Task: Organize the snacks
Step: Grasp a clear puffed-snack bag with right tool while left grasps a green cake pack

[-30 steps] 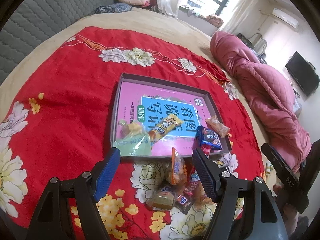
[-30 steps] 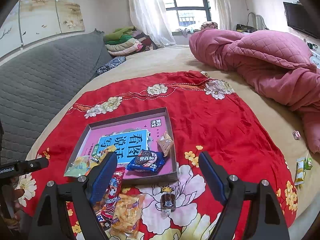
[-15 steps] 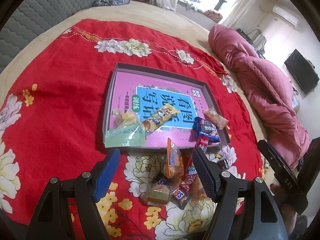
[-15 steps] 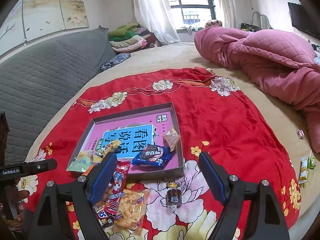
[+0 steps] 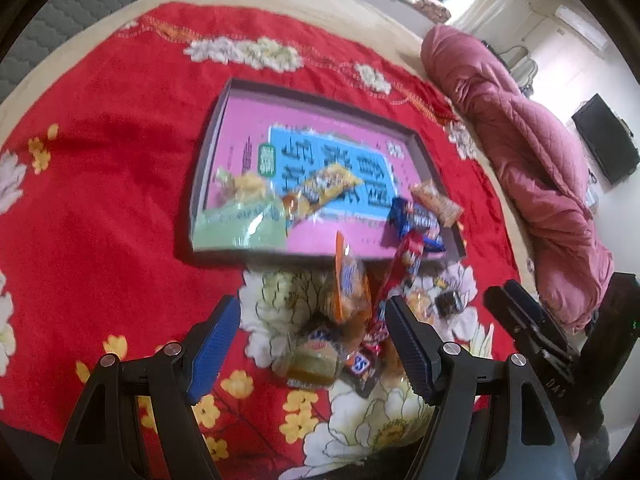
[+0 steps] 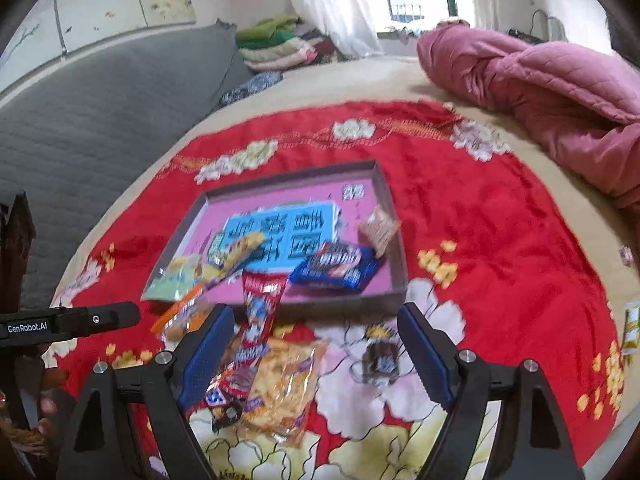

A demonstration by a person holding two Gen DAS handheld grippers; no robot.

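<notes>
A red floral blanket (image 5: 100, 200) covers the bed. My left gripper (image 5: 312, 330) and right gripper (image 6: 316, 338) both gape empty above the loose snack pile (image 6: 260, 376) at lower centre, below the tray (image 6: 394, 248).

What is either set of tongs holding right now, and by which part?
Nothing. The left tongs and the right tongs both stand open above the loose snack pile, with no packet pinched between the pads.

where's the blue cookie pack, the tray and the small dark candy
blue cookie pack (image 6: 335, 265), right wrist view, middle of its printed face
tray (image 6: 394, 236), right wrist view, its right wall
small dark candy (image 6: 379, 361), right wrist view, centre of the wrapper on the cloth
</notes>
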